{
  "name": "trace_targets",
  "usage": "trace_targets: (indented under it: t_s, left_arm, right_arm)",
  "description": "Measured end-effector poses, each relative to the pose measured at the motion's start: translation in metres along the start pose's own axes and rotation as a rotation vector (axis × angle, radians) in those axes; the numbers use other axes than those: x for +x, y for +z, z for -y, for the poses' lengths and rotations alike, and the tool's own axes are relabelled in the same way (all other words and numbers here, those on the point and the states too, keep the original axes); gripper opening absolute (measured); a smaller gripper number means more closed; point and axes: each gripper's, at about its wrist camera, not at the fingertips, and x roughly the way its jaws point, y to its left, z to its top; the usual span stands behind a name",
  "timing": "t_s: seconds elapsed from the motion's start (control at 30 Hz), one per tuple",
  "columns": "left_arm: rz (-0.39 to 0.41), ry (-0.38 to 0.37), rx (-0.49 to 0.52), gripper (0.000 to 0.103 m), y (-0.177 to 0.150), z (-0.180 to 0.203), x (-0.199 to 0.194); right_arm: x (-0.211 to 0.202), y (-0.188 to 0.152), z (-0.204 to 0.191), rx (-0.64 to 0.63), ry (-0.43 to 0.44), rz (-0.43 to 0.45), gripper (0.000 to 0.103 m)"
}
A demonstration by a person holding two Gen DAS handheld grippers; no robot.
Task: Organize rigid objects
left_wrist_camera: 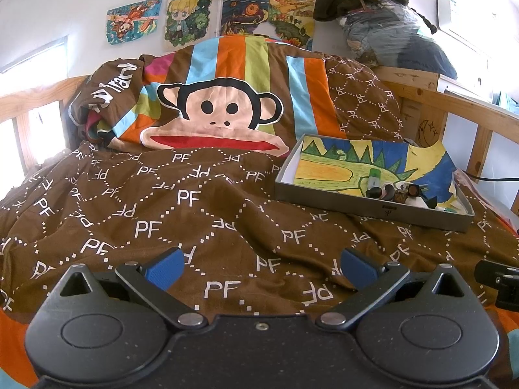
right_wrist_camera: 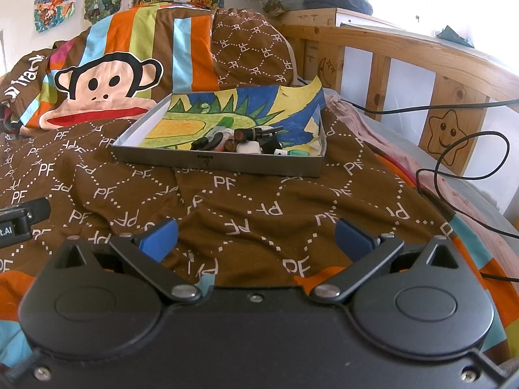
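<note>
A shallow grey box (left_wrist_camera: 373,206) (right_wrist_camera: 223,162) lies on the brown bedspread, lined with a coloured drawing. Several small rigid items sit heaped in its near right corner: a green-capped tube (left_wrist_camera: 373,176), dark cylinders (right_wrist_camera: 249,133), white pieces (right_wrist_camera: 248,147). My left gripper (left_wrist_camera: 261,264) is open low over the bedspread, well short and left of the box, nothing between its blue pads. My right gripper (right_wrist_camera: 256,238) is open too, in front of the box with bare fabric between. Each gripper's body shows at the other view's edge.
A brown "PF" duvet (left_wrist_camera: 181,214) with a monkey-face cover (left_wrist_camera: 214,110) is bunched at the back. A wooden bed rail (right_wrist_camera: 421,55) runs along the right, with black cables (right_wrist_camera: 454,149) draped over it. Drawings hang on the wall (left_wrist_camera: 185,16).
</note>
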Motion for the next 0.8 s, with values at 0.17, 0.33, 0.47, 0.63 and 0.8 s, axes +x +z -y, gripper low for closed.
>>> trace_targets:
  t_s: [0.17,0.33,0.47,0.63,0.8]
  left_arm:
    - [-0.002,-0.003,-0.004,0.102,0.0001,-0.0005,-0.0001]
    - [0.002,-0.006,0.003,0.102,-0.0007,-0.0003,-0.0002]
    - [0.003,-0.005,0.004,0.102,-0.0008,-0.0007,0.0000]
    - [0.006,-0.013,0.000,0.102,-0.0013,-0.0013,-0.0002]
    - [0.007,-0.014,-0.001,0.102,-0.0016,-0.0018,-0.0007]
  right_arm:
    - [0.0008,-0.0020,0.0011,-0.002,0.002,-0.002,0.103]
    - [0.0007,-0.0028,0.0016,-0.003,0.002,-0.003,0.103]
    - [0.0010,-0.0021,0.0013,-0.003,0.003,-0.003,0.103]
    - [0.0019,-0.0043,0.0009,-0.007,0.006,-0.011,0.103]
    - [0.0046,-0.0034,-0.0008,-0.013,0.014,-0.021,0.103]
